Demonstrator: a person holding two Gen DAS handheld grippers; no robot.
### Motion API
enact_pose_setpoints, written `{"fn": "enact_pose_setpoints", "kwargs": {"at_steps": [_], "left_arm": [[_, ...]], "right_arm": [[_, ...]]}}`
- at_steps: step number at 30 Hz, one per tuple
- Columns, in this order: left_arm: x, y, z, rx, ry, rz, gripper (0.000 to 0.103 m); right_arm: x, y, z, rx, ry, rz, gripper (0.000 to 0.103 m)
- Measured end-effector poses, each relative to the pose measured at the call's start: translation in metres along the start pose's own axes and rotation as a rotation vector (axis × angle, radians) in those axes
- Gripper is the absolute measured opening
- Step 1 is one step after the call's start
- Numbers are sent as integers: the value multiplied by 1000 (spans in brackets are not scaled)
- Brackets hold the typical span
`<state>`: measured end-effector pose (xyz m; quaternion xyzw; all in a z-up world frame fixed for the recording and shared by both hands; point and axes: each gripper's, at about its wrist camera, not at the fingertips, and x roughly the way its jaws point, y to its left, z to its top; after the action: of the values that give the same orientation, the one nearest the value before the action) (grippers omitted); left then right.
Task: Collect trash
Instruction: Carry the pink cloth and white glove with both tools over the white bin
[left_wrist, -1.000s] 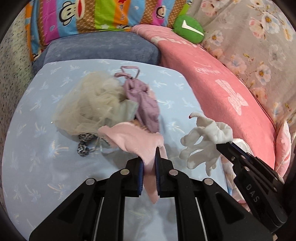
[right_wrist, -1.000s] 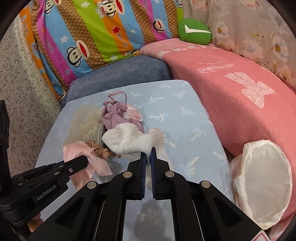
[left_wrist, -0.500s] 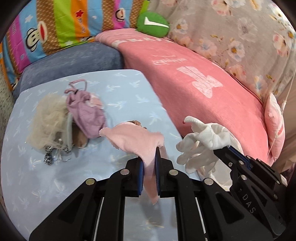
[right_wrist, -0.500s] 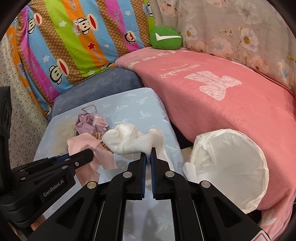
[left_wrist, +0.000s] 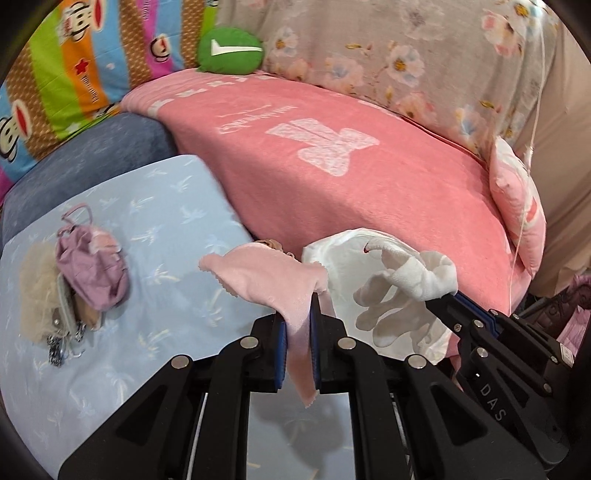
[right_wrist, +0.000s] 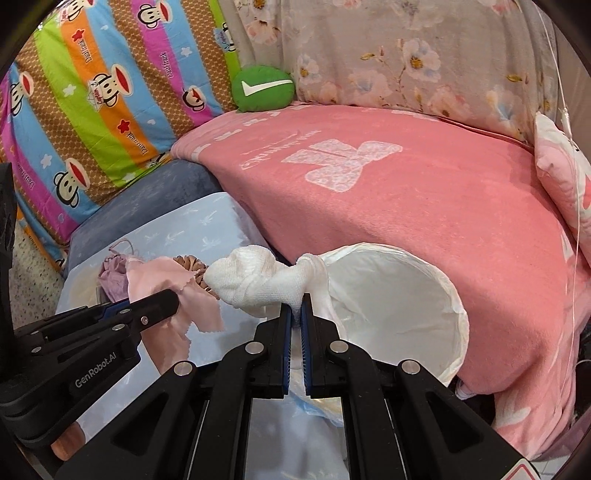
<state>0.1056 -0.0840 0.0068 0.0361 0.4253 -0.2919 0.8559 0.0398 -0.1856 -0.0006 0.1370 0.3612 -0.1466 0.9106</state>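
The left hand-held gripper is clenched on a thin pink cloth with pinked edges; its long axis runs from a flap spread far-left down to a tail hanging between the pads. The right hand-held gripper pinches a white knitted glove, bunched and soft, lying leftward from the pads with its limp fingers drooping. Just right of both stands a round, white-lined bin, mouth open, against a fuzzy pink blanket. Far left, on the pale blue surface, lies a lilac pouch.

Light-blue sheeted surface: purple pouch against cream fluffy item, near left edge.
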Motion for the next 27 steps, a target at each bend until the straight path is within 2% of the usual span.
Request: {"fn": "enact_pose_setpoints", "kwargs": {"at_steps": [12, 18, 21, 22, 25, 27], "left_arm": [[23, -49, 13, 91, 41, -107, 11], [29, -61, 16, 117, 44, -123, 13], [33, -65, 19, 120, 64, -136, 17], [34, -65, 20, 117, 64, -136, 21], [34, -65, 24, 111, 54, -138, 24], [34, -64, 25, 104, 55, -142, 33]], "right_arm": [[-2, -54, 2, 94, -6, -68, 5], [-2, -65, 4, 112, -6, -83, 6], [-1, -67, 6, 120, -5, -89, 8], [-1, -67, 6, 123, -6, -90, 8], [-1, -69, 8, 130, -14, -94, 8], [1, -69, 10, 133, -13, -94, 8]]}}
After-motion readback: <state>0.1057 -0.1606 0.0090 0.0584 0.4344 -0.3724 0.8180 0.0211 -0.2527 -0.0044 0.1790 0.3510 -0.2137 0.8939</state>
